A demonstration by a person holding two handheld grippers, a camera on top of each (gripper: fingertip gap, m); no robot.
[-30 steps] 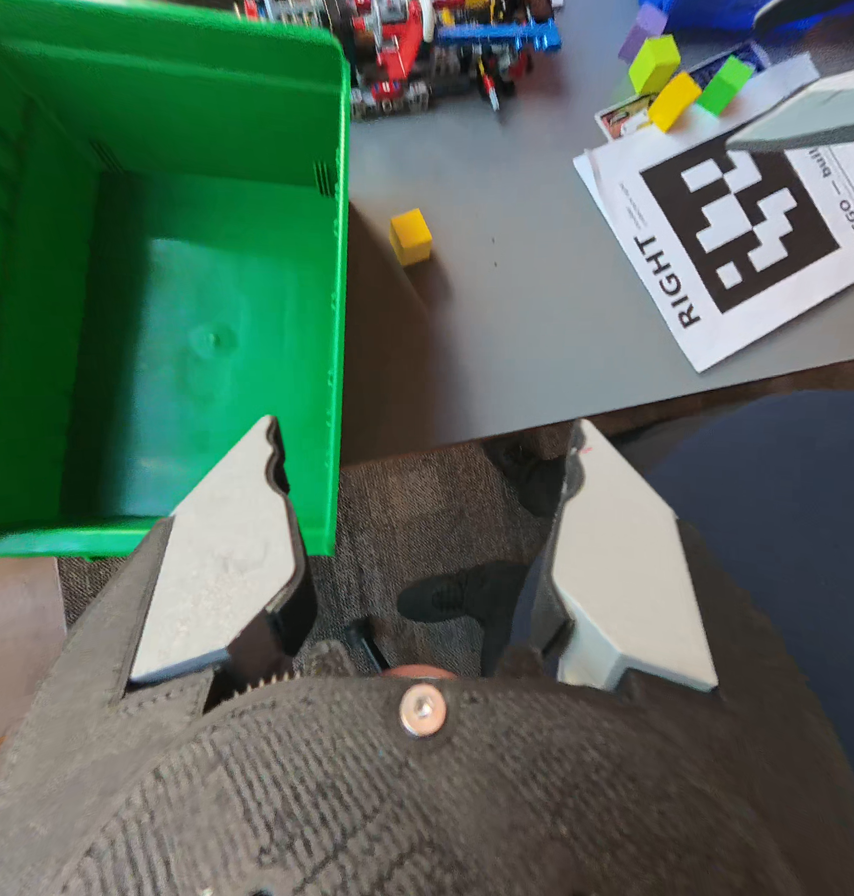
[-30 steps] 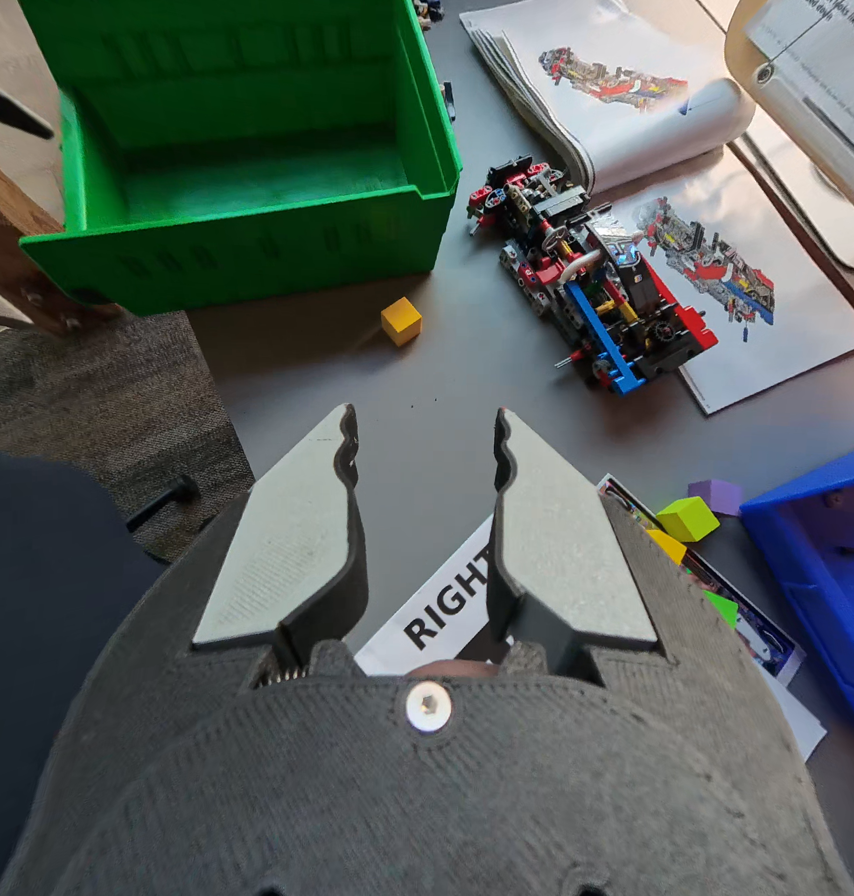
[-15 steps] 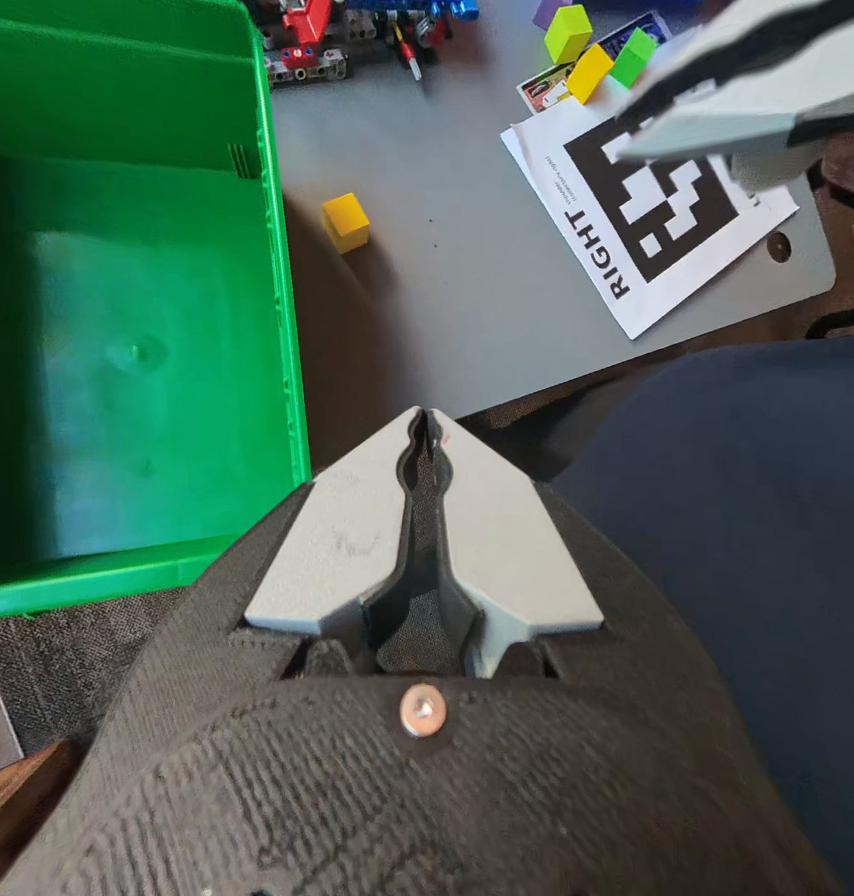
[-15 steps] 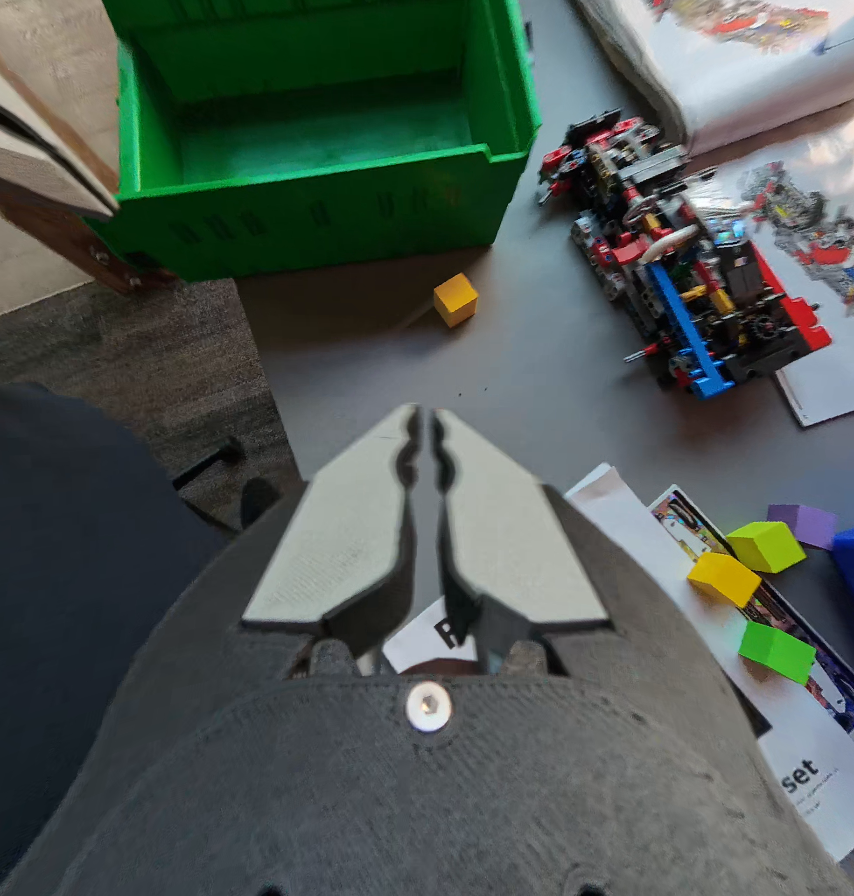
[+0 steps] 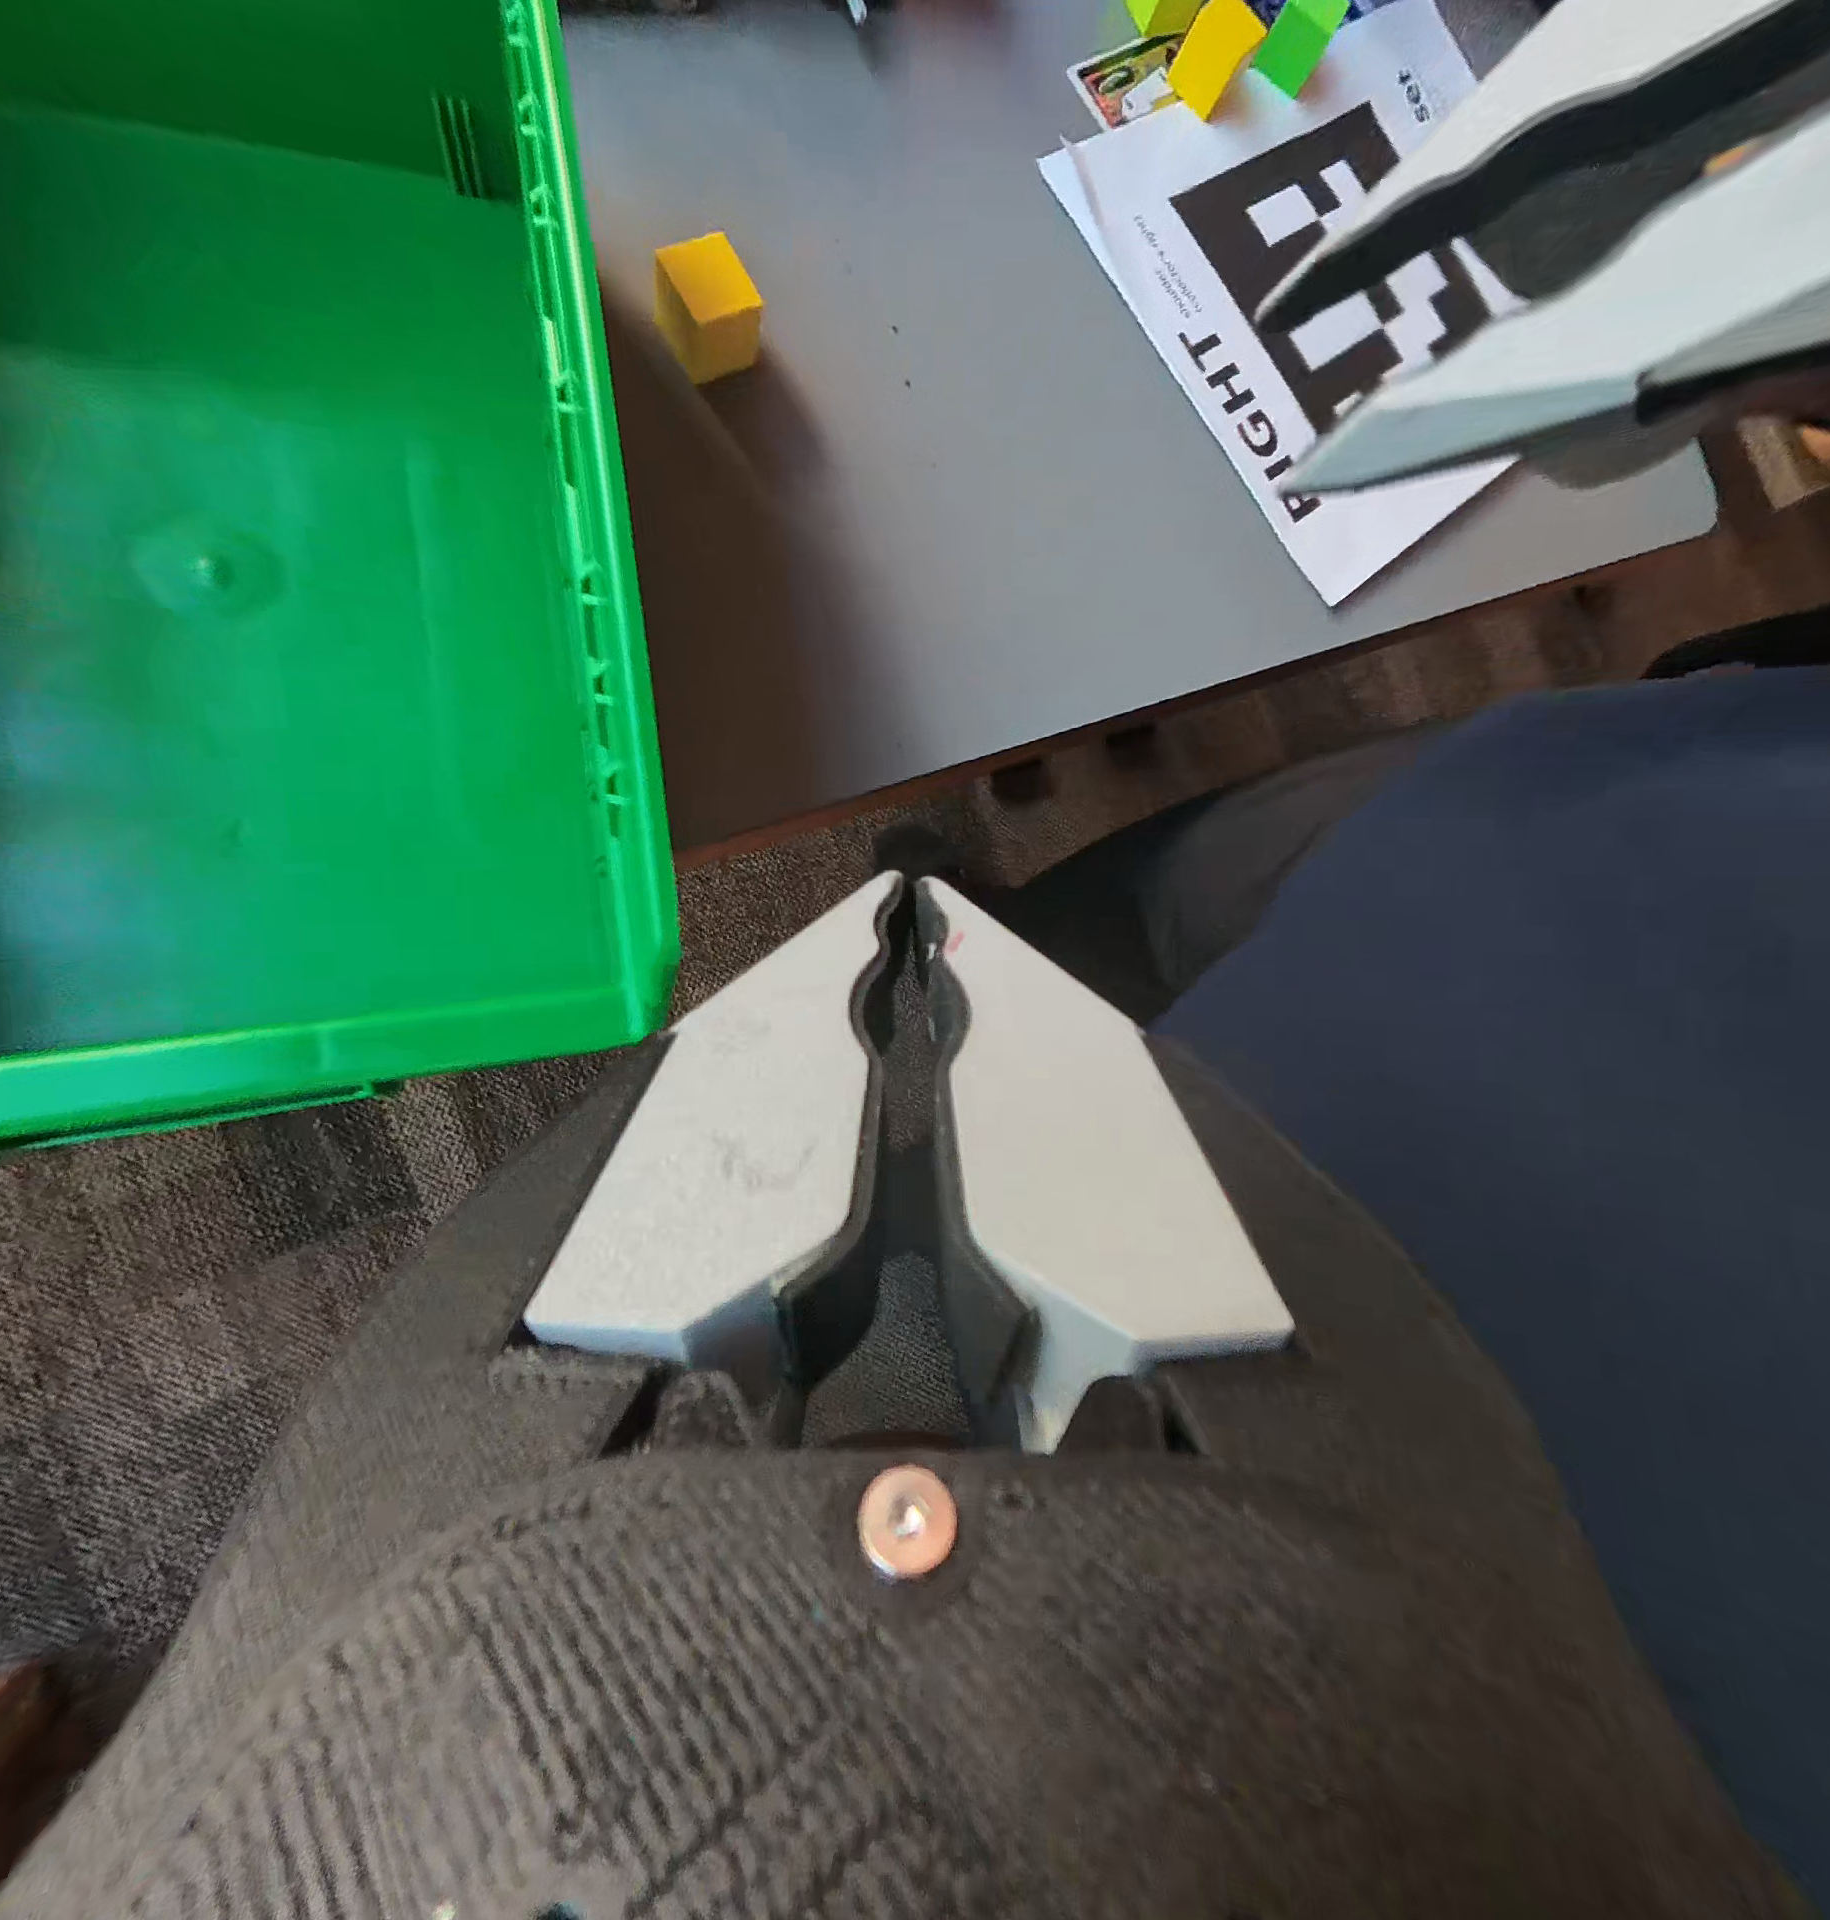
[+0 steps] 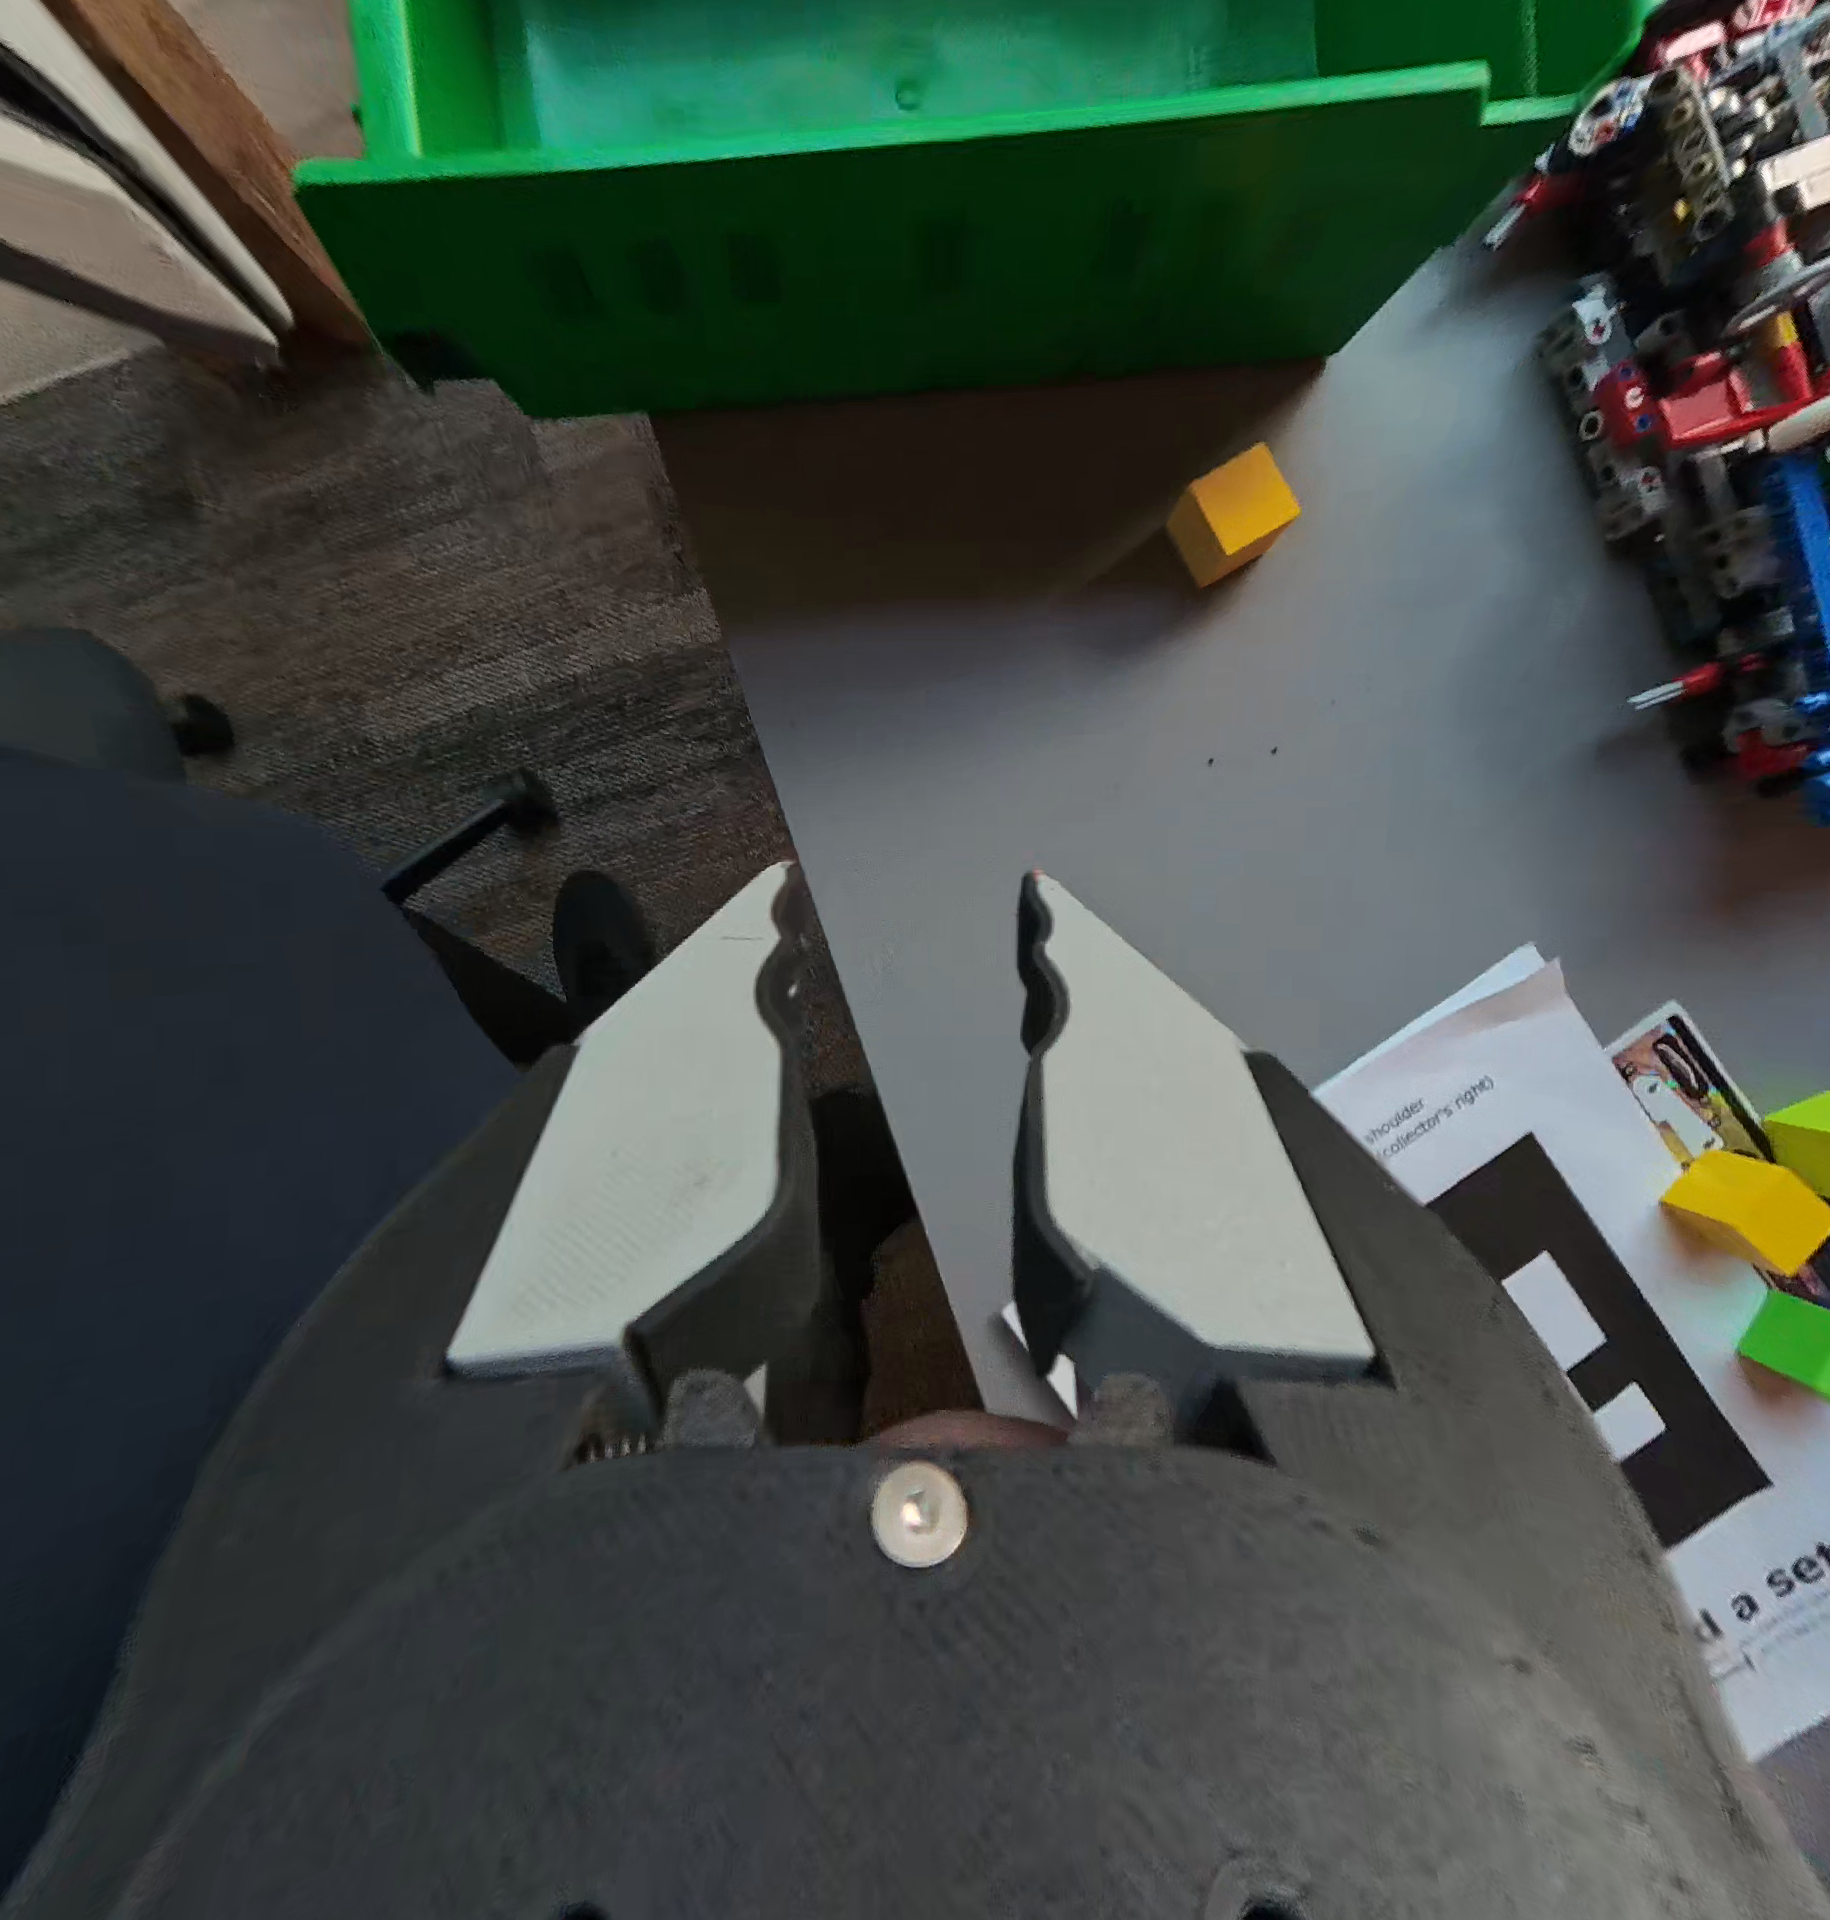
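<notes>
In the left wrist view, your left tongs (image 5: 909, 883) are clenched with nothing between the tips, hanging over the carpet just off the near edge of the desk (image 5: 994, 468). The green bin (image 5: 267, 623) fills the left of the frame, its near corner just beside the tongs. The lone yellow cube (image 5: 708, 307) sits up and slightly left, close to the bin's wall. Your right tongs (image 5: 1290, 395) cross the upper right above the printed sheet (image 5: 1181, 270).

In the right wrist view, your right tongs (image 6: 906, 888) are spread and bare, straddling the desk's left edge (image 6: 1150, 779). The yellow cube (image 6: 1231, 511) lies ahead, up and right, with clear desk between. A toy brick model (image 6: 1742, 416) stands at the right edge; more coloured blocks (image 6: 1752, 1210) lie at lower right.
</notes>
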